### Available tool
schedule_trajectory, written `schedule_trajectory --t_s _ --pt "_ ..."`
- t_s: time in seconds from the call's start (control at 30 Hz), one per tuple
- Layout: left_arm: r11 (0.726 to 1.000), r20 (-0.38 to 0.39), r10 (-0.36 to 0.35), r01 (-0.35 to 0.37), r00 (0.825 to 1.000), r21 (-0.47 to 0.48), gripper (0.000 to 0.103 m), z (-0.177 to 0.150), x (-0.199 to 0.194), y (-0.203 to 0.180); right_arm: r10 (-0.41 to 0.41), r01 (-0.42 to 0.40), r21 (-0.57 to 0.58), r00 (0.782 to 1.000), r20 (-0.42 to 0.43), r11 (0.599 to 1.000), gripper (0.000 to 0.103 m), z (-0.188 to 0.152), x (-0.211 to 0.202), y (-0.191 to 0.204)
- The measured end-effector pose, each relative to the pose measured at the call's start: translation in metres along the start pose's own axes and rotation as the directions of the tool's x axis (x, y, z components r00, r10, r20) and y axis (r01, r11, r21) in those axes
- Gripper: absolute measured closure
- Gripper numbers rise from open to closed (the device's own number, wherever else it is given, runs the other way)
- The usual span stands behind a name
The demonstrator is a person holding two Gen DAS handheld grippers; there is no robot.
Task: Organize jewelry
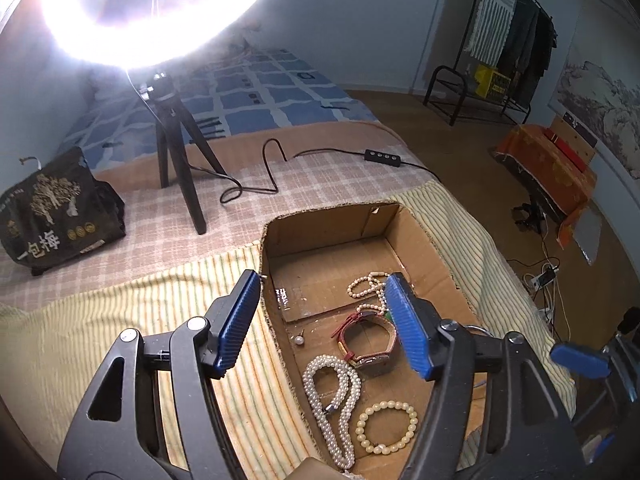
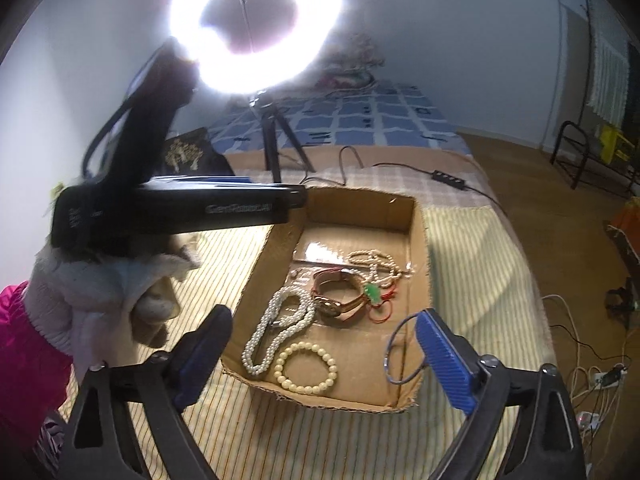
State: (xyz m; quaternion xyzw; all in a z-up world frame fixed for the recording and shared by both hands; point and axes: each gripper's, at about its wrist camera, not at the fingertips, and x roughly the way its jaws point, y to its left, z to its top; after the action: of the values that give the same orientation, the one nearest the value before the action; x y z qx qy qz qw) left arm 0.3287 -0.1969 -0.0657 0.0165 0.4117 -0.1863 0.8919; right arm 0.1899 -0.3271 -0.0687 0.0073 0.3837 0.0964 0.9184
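Jewelry (image 2: 298,320) lay gathered inside the cardboard box (image 2: 416,240) toward its near edge, left gripper (image 1: 324,322) and right gripper (image 2: 324,354) both spread, empty, above.

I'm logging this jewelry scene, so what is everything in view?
cardboard box: one, brown, on striped cloth
pearl necklace: one, white, box front
bead bracelet: one, cream, beside it
watch: one, brown strap, box middle
bead string: one, cream, behind the watch
ring light: one, white, on the bed
dark bag: one, bed's left
left claw: open, empty, over the box
right claw: open, empty
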Motion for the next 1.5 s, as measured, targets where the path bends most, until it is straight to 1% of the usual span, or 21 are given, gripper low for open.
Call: schedule_trajectory --t_s 0.13,0.33,0.4,0.43,0.47,0.53,0.63,0.8,0.87,0.9,1.03,1.23,1.4,1.5 --pt "1.0 0.022 0.013 -0.013 1.0 0.005 0.036 -0.001 -0.018 0.001 -0.05 0.05 -0.006 0.998 0.034 0.999 0.001 0.002 -0.013 0.004" --pt "0.999 0.074 0.036 -0.038 0.997 0.013 0.036 -0.003 -0.057 0.001 -0.091 0.091 0.001 0.993 0.077 0.996 0.0 0.003 -0.036 0.012" --pt "0.999 0.094 0.046 -0.048 0.995 0.023 0.035 -0.004 -0.071 0.001 -0.117 0.117 0.004 0.989 0.091 0.993 0.0 0.003 -0.043 0.016" --pt "0.998 0.104 0.051 -0.055 0.993 0.028 0.034 -0.006 -0.078 0.001 -0.13 0.13 0.006 0.987 0.099 0.991 0.0 0.002 -0.048 0.018" --pt "0.998 0.113 0.056 -0.06 0.992 0.03 0.03 -0.007 -0.085 0.001 -0.138 0.138 0.008 0.985 0.106 0.99 0.0 0.002 -0.052 0.019" --pt "0.997 0.144 0.066 -0.071 0.987 0.028 0.024 -0.011 -0.101 0.001 -0.155 0.155 0.012 0.981 0.121 0.988 0.0 0.002 -0.06 0.022" --pt "0.996 0.171 0.078 -0.083 0.982 0.021 0.023 -0.016 -0.121 0.006 -0.18 0.18 0.017 0.973 0.146 0.984 0.0 0.003 -0.072 0.025" --pt "0.995 0.209 0.097 -0.102 0.973 0.01 0.021 -0.031 -0.154 0.014 -0.239 0.239 0.022 0.952 0.193 0.971 0.0 0.002 -0.092 0.034" --pt "0.994 0.227 0.106 -0.11 0.968 0.006 0.016 -0.037 -0.164 0.017 -0.249 0.248 0.029 0.947 0.203 0.968 0.0 0.002 -0.097 0.034" --pt "0.993 0.237 0.11 -0.114 0.965 0.002 0.016 -0.041 -0.17 0.019 -0.253 0.252 0.033 0.944 0.21 0.967 0.0 0.002 -0.1 0.035" --pt "0.993 0.246 0.112 -0.116 0.963 0.003 0.015 -0.053 -0.187 0.022 -0.263 0.263 0.032 0.938 0.225 0.964 0.0 0.001 -0.107 0.039" --pt "0.994 0.253 0.106 -0.11 0.962 0.002 0.015 -0.074 -0.206 0.023 -0.294 0.299 0.019 0.921 0.257 0.954 0.0 0.002 -0.117 0.05" --pt "0.991 0.287 0.116 -0.131 0.951 0.034 0.015 -0.091 -0.223 0.013 -0.303 0.314 0.013 0.905 0.298 0.949 0.0 0.005 -0.129 0.062" --pt "0.989 0.305 0.121 -0.139 0.945 0.039 0.015 -0.1 -0.231 0.009 -0.309 0.324 0.011 0.892 0.33 0.946 0.0 0.005 -0.138 0.069"
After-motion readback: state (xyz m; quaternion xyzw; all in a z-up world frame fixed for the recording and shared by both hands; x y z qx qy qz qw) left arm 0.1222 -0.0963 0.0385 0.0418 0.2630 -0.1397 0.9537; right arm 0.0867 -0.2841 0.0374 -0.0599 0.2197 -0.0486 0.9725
